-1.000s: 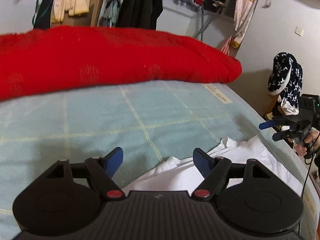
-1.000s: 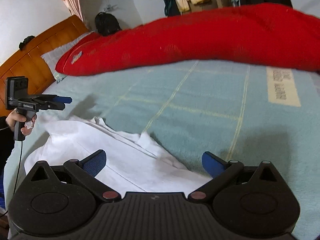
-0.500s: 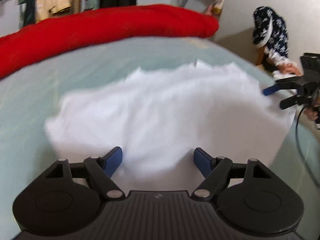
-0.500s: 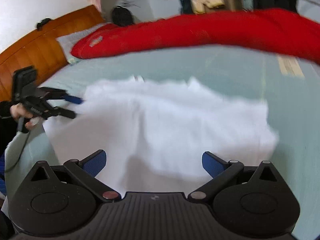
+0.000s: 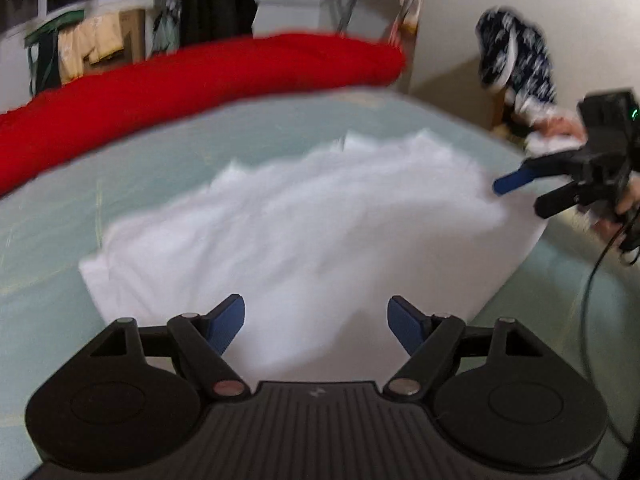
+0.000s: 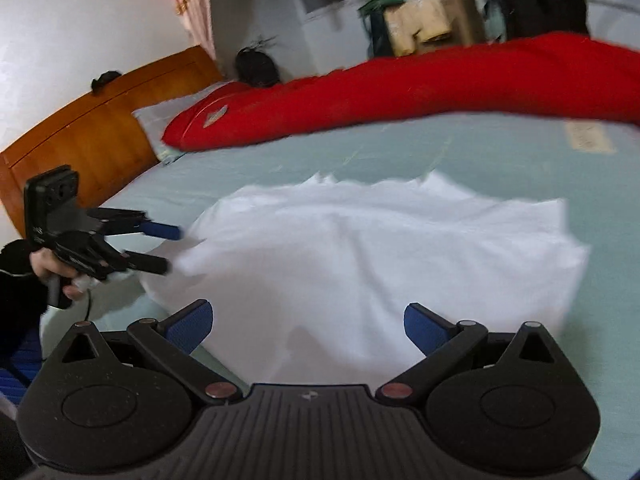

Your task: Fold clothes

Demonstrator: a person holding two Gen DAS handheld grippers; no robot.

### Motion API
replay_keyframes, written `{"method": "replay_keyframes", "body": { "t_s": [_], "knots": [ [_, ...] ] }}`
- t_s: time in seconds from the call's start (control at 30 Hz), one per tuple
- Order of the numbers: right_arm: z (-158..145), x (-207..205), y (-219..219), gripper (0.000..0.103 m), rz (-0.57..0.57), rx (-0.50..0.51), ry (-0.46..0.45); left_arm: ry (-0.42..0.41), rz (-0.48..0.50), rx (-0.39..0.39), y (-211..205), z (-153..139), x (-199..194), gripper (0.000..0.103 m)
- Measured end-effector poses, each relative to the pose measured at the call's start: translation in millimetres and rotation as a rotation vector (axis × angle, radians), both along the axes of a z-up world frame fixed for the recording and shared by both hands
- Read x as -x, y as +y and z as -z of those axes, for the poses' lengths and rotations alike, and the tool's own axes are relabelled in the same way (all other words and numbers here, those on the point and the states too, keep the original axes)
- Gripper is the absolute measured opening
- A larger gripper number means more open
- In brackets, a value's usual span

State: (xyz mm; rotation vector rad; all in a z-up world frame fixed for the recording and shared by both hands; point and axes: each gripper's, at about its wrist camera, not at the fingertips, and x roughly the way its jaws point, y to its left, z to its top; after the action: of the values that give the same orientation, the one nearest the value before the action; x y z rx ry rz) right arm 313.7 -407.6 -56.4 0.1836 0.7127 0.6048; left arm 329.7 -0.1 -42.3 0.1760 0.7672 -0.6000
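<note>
so, biggest first: the bed (image 5: 52,240), with its pale green cover, runs out well ahead of both sets of jaws, and a long red quilt (image 5: 192,80) lies along its far side. a wooden headboard (image 6: 92,128) shows off to the left in the right wrist view. between the quilt and my jaws lies the white garment (image 5: 304,232), spread fairly flat on the cover, blurred, with a jagged far edge; i can't tell collar from hem.

i have the left gripper (image 5: 316,320) with jaws wide apart and nothing between them, its near edge of cloth just ahead of and below the tips. i have the right gripper (image 6: 308,324) the same way, jaws apart and empty, over the near part of the cloth. each gripper shows in the other's view at a side edge of the garment, and from there too the fingers stand parted, close to the cloth; whether a tip touches it i cannot tell.

my judgement: this is thin, soft, light fabric. it will drape and slide on the cover, offer no stiffness, and drag its other layers if i pinch too deep. i'd take it at the two side corners nearest each set of jaws, pinching only the edge, then lift both together so the fold comes over evenly. uneven lifting would likely bunch it.
</note>
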Motion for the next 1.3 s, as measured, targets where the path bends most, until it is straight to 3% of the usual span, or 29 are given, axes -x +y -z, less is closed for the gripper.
{"method": "replay_keyframes", "body": {
  "t_s": [0.07,0.13,0.27,0.37,0.47,0.57,0.63,0.73,0.83,0.93,1.03,1.17,1.3],
  "knots": [
    [17.0,-1.4,-1.3,0.103,0.029,0.046,0.048,0.035,-0.047,0.002,18.1,13.7,9.4,0.078],
    [26.4,9.1,-18.6,0.103,0.064,0.015,0.064,0.050,-0.059,0.029,39.5,15.6,26.3,0.079],
    [18.1,24.5,-42.1,0.103,0.133,-0.022,0.074,0.033,-0.070,0.030,47.6,-12.6,27.5,0.078],
    [5.9,12.0,-38.6,0.103,0.143,-0.035,0.046,-0.015,-0.083,0.127,47.6,-32.3,-0.9,0.078],
    [-2.0,-17.4,-28.4,0.103,0.142,-0.089,0.015,-0.017,-0.117,0.229,43.0,-34.3,-45.4,0.078],
    [13.7,-46.5,-34.8,0.103,0.186,-0.161,0.053,0.014,-0.189,0.211,44.7,-11.1,-78.1,0.077],
    [26.3,-65.8,-40.6,0.103,0.220,-0.211,0.084,0.057,-0.251,0.169,54.5,9.2,-89.5,0.068],
    [38.5,-74.5,-61.0,0.103,0.268,-0.294,0.097,0.041,-0.247,0.169,77.7,13.5,-76.5,0.066],
    [32.3,-55.8,-78.2,0.103,0.343,-0.223,0.084,0.042,-0.313,0.099,91.1,-1.1,-59.2,0.066],
    [18.7,-36.1,-82.3,0.103,0.381,-0.207,0.074,0.021,-0.263,0.203,96.5,-19.2,-37.6,0.069],
    [5.1,-20.1,-63.6,0.103,0.308,-0.247,0.044,0.002,-0.171,0.252,79.3,-27.8,-21.8,0.073],
    [6.8,-7.0,-34.0,0.103,0.219,-0.219,0.060,0.034,-0.139,0.165,64.1,-9.9,-3.4,0.073],
    [30.6,20.9,-48.6,0.103,0.284,-0.205,0.125,0.060,-0.172,0.106,72.2,-1.7,19.1,0.073]
  ]
}}
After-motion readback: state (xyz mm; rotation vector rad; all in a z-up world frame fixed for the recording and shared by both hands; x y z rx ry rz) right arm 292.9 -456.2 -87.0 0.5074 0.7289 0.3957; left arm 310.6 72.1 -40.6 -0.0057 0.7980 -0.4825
